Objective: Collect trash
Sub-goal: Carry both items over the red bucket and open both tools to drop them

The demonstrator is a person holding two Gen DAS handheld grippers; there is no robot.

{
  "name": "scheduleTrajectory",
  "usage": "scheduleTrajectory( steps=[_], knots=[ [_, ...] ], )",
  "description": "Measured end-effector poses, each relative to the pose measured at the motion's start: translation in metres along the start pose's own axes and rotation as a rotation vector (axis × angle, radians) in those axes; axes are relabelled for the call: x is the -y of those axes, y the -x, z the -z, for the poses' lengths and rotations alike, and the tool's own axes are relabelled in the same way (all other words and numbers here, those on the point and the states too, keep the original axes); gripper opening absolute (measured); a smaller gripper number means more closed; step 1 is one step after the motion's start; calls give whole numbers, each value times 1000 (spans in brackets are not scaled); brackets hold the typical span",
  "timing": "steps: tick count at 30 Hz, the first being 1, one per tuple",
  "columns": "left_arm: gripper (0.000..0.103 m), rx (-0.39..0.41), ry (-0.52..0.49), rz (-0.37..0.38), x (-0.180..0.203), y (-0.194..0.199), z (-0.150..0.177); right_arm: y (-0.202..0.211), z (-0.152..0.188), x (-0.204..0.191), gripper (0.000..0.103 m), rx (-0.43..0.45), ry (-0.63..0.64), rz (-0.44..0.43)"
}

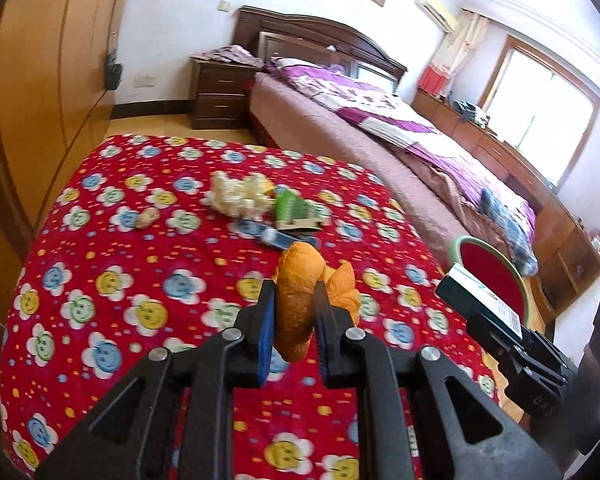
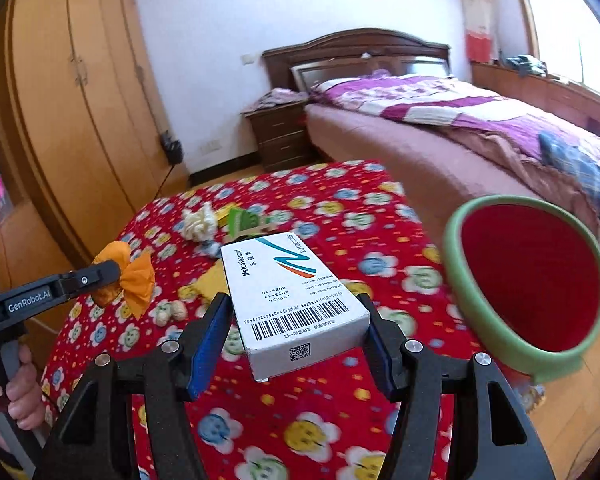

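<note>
My left gripper [image 1: 294, 292] is shut on a crumpled orange wrapper [image 1: 300, 300], held above the red flowered tablecloth [image 1: 112, 280]; the right wrist view shows that gripper [image 2: 112, 270] at the left with the orange wrapper [image 2: 138, 276]. My right gripper [image 2: 296, 308] is shut on a white medicine box [image 2: 290, 296] with a barcode, lifted over the table. The same box [image 1: 480, 300] appears at the right of the left wrist view. A red bin with a green rim [image 2: 528, 280] stands just right of the table, beside the box.
On the cloth lie a crumpled white tissue [image 1: 238, 194], a green packet [image 1: 296, 210], a blue wrapper [image 1: 272, 236] and peanut shells [image 2: 172, 312]. A bed [image 2: 460, 128], nightstand [image 2: 280, 132] and wooden wardrobe [image 2: 80, 100] surround the table. A person's hand [image 2: 16, 396] holds the left gripper's handle.
</note>
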State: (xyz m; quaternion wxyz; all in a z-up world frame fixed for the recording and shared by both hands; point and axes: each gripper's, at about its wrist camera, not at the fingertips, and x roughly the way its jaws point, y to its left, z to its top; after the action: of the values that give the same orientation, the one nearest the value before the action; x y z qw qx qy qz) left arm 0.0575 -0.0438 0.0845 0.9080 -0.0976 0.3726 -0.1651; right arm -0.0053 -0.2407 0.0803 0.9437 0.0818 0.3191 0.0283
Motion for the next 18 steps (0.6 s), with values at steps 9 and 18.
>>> scheduleTrajectory(
  steps=[9,18],
  knots=[
    [17,-7,-113,47,58,-5,3,32,8,45,64,51,-90,55],
    [17,-43,-212,101,114,-30,5,52,18,96,64,86,-192,128]
  ],
)
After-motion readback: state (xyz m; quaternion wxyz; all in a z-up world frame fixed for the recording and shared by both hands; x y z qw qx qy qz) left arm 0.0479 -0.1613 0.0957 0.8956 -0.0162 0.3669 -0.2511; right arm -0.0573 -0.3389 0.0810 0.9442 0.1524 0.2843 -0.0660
